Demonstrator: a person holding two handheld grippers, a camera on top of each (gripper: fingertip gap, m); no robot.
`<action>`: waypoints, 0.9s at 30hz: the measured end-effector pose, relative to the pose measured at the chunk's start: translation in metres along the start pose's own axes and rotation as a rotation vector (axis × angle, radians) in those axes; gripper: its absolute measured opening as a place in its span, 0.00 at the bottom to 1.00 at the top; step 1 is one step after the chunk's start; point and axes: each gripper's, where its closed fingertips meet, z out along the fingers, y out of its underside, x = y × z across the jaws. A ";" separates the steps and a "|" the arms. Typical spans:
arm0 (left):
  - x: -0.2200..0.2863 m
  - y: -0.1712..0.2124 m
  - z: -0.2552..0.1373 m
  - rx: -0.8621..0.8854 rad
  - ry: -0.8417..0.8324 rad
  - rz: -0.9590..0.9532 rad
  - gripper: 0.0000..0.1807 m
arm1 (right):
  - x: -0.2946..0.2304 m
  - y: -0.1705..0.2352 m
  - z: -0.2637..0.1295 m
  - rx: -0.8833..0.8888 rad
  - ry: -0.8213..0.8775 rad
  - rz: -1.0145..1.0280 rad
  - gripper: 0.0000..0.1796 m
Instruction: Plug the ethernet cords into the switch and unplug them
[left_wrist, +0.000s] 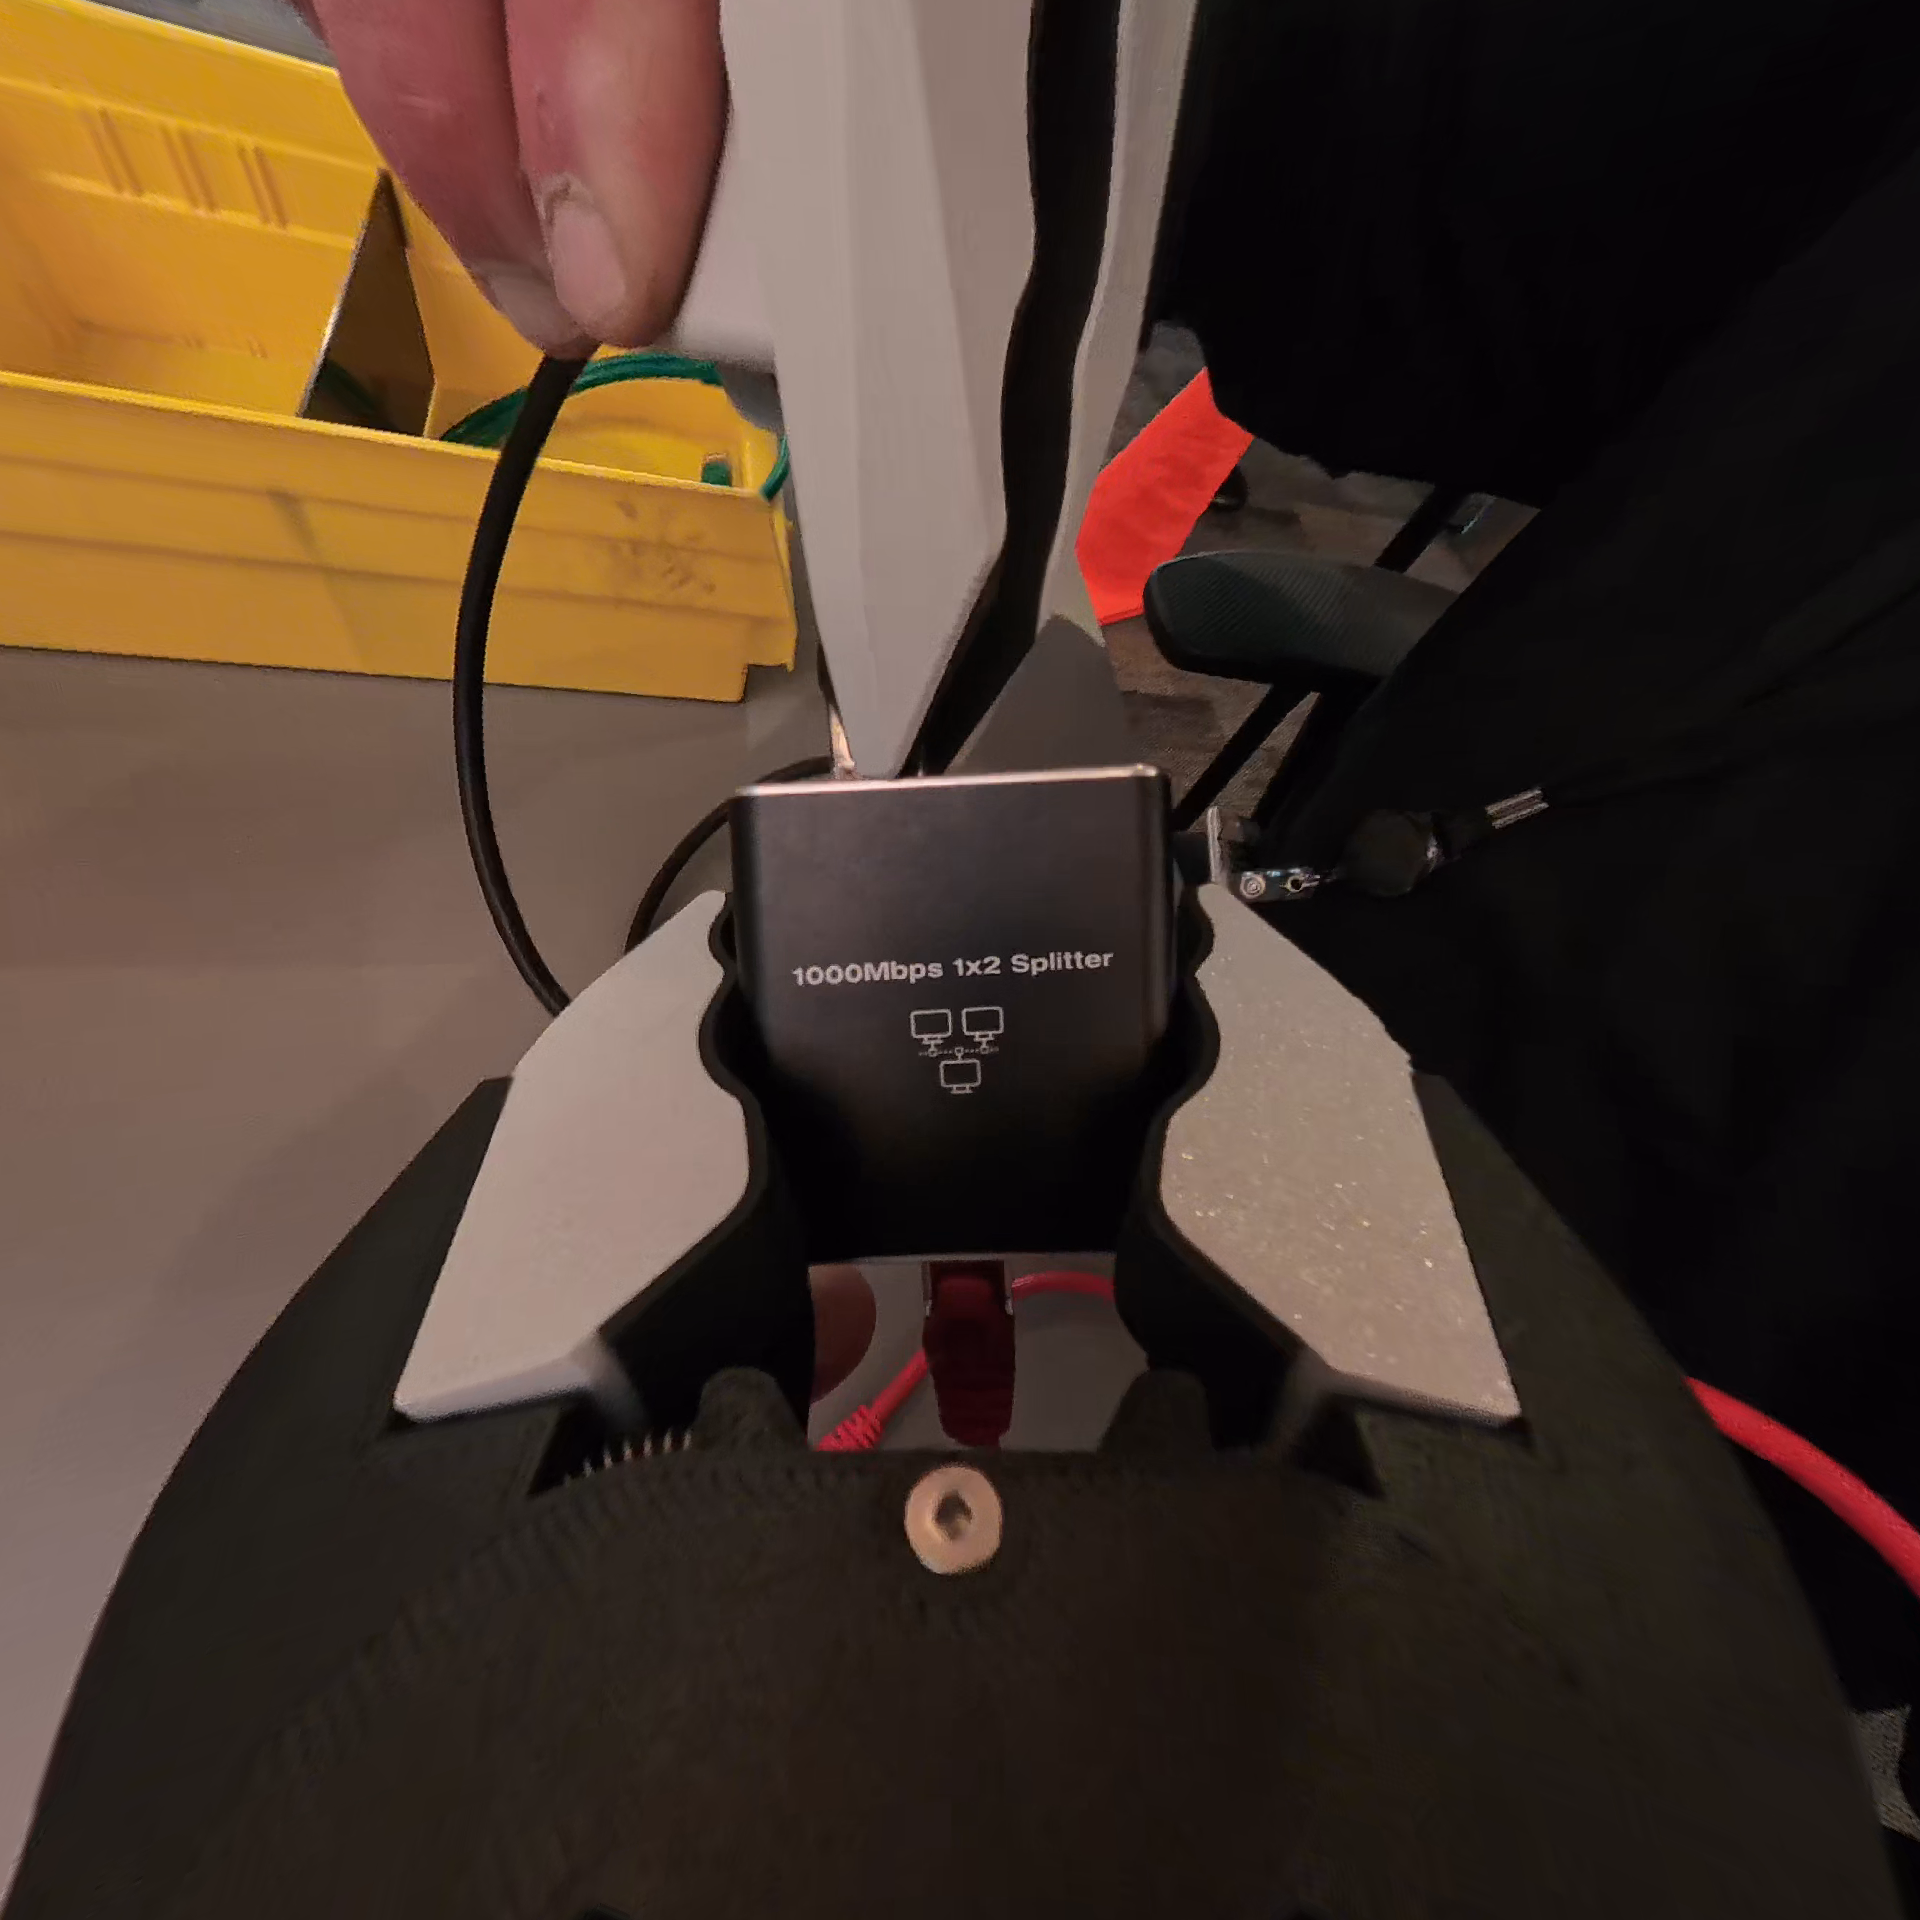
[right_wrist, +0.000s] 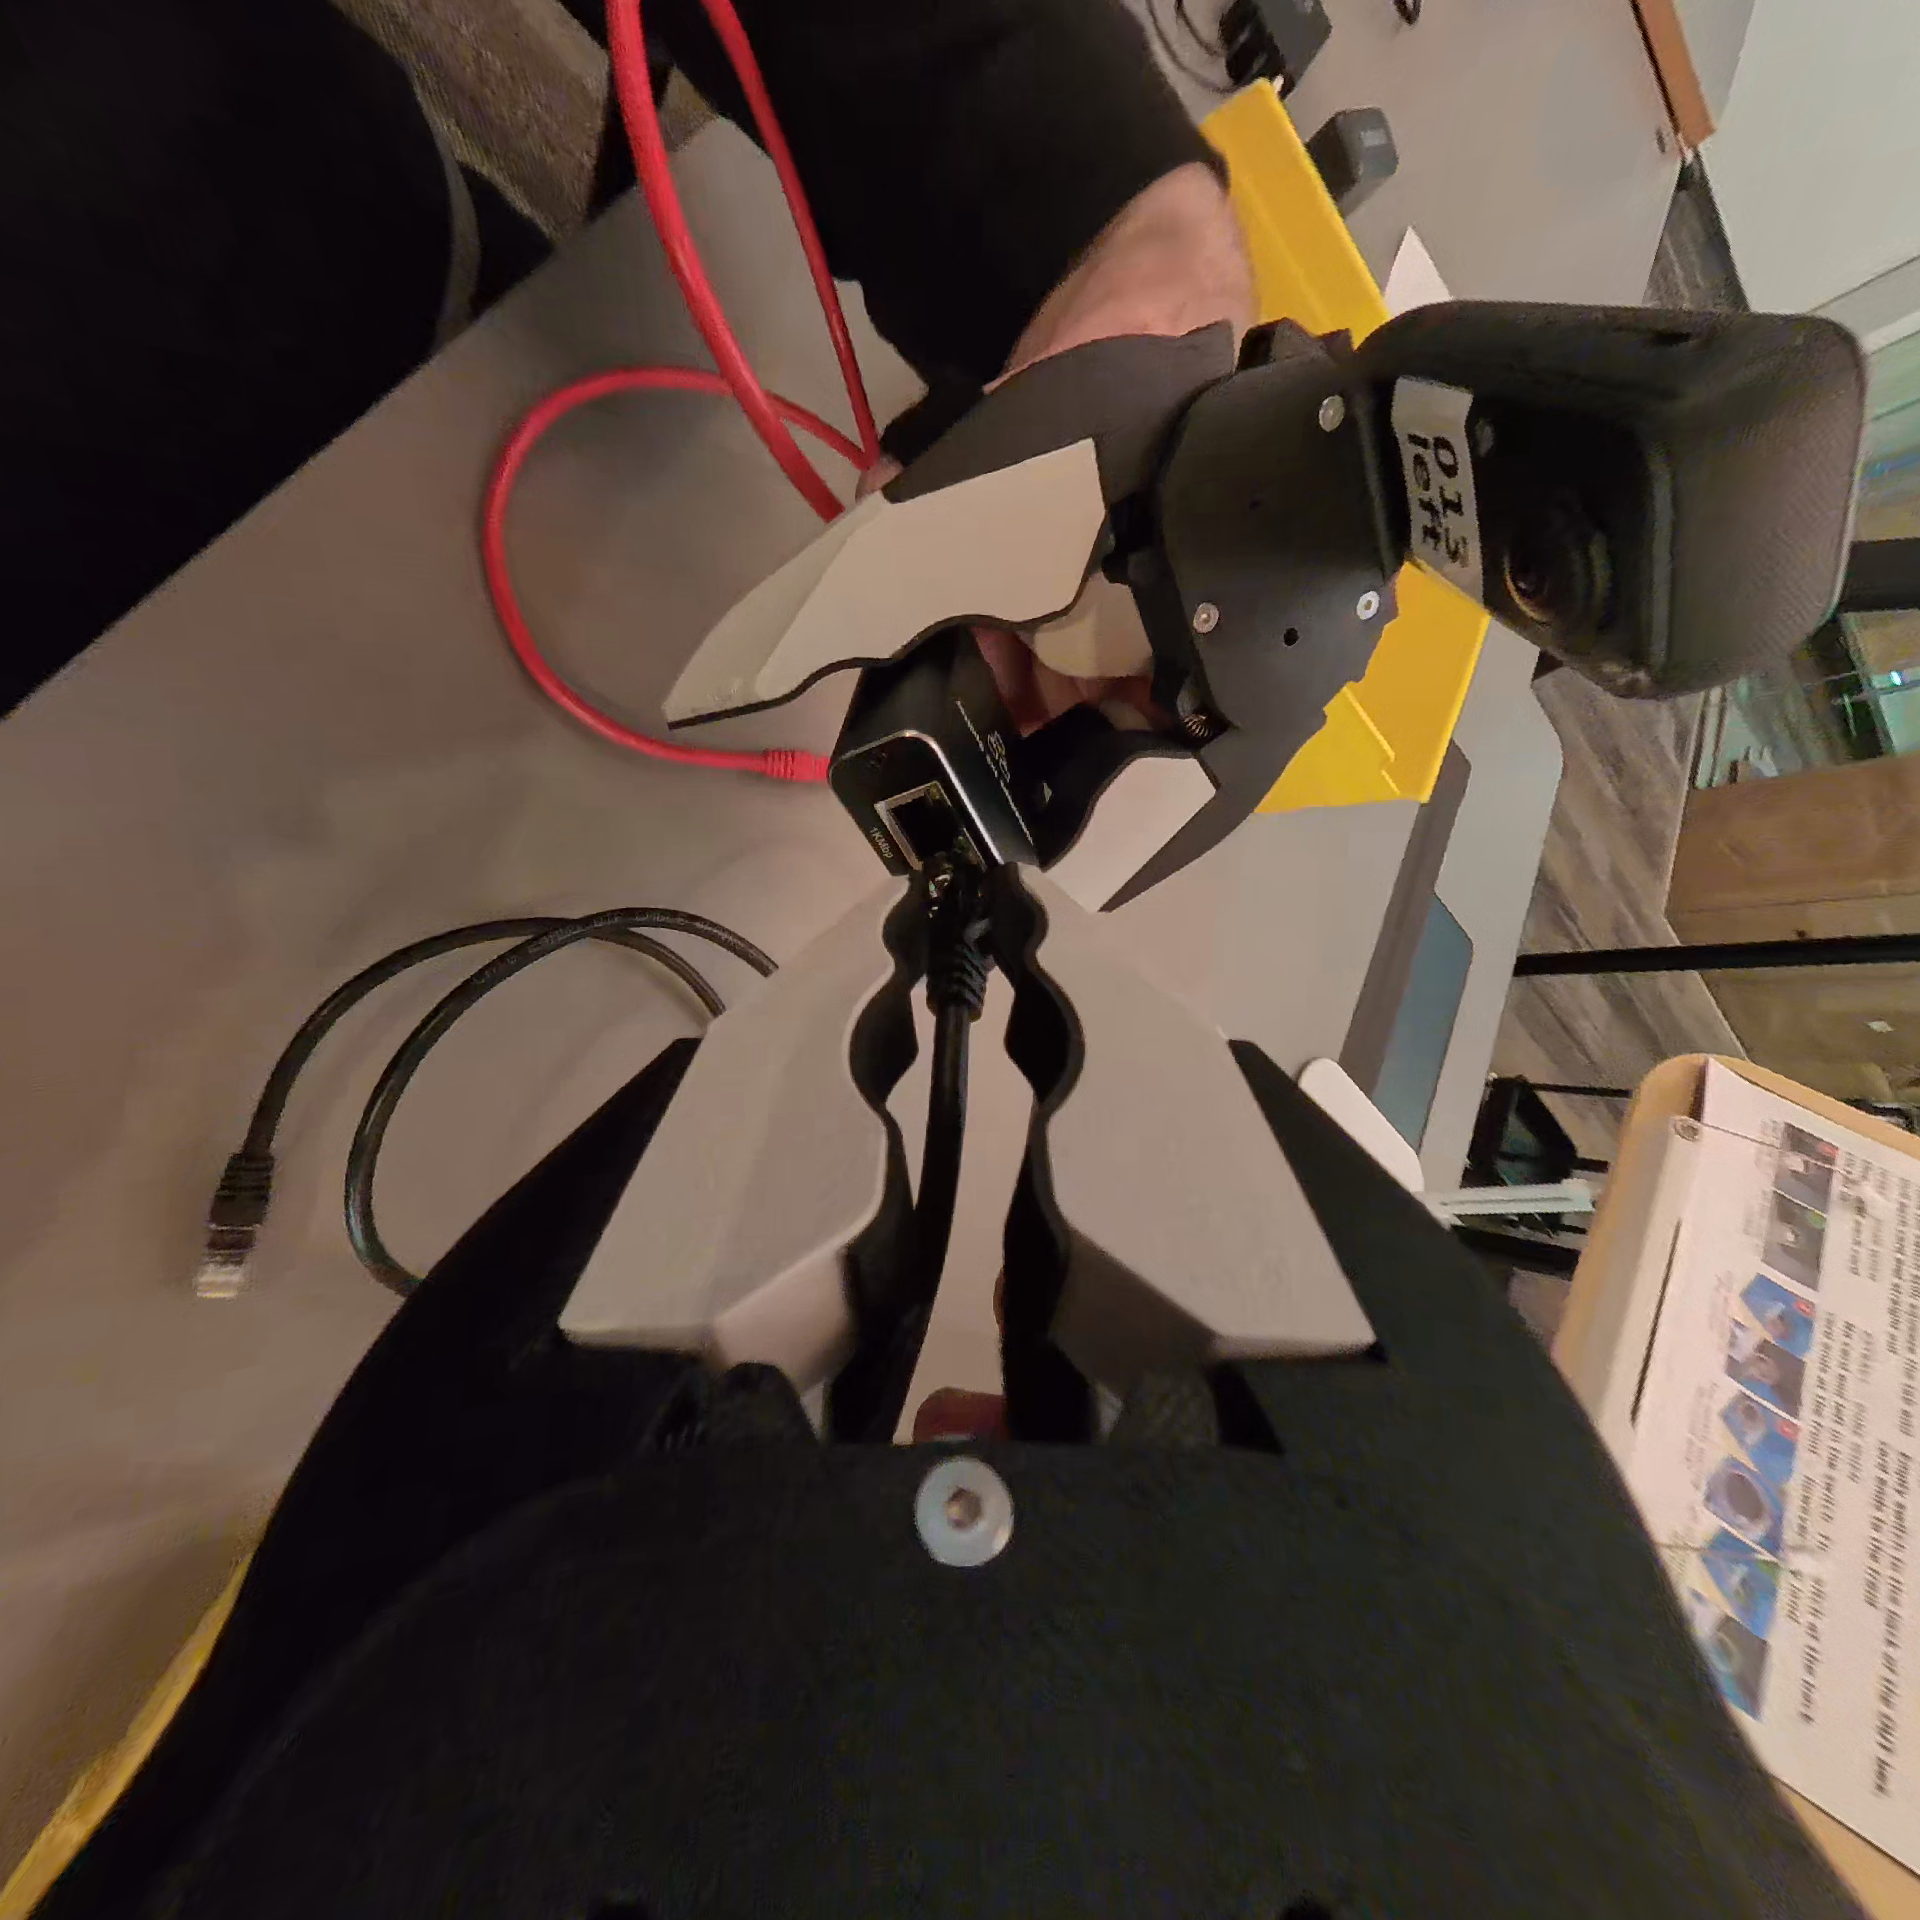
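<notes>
Currently your left gripper clamps the switch; your right gripper pinches the black cord plug at its port. Risk: angled entry jams the plug.

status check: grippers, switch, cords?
Left gripper shut on switch. Right gripper shut on black cord, plug at the switch's port. Red cord in the rear port. Nothing blocking.

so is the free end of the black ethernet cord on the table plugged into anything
No, the black ethernet cord's clear plug lies loose on the grey table, away from the small black switch box.
</notes>
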 end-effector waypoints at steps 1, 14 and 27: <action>0.000 -0.001 0.000 0.003 0.001 0.001 0.42 | 0.000 0.001 0.000 -0.017 0.004 -0.016 0.05; -0.045 -0.002 -0.022 -0.002 -0.313 0.033 0.42 | 0.009 -0.015 -0.012 -0.198 0.191 0.069 0.06; -0.098 -0.028 -0.072 -0.142 -1.078 0.529 0.42 | 0.053 0.018 -0.009 0.386 0.377 1.122 0.13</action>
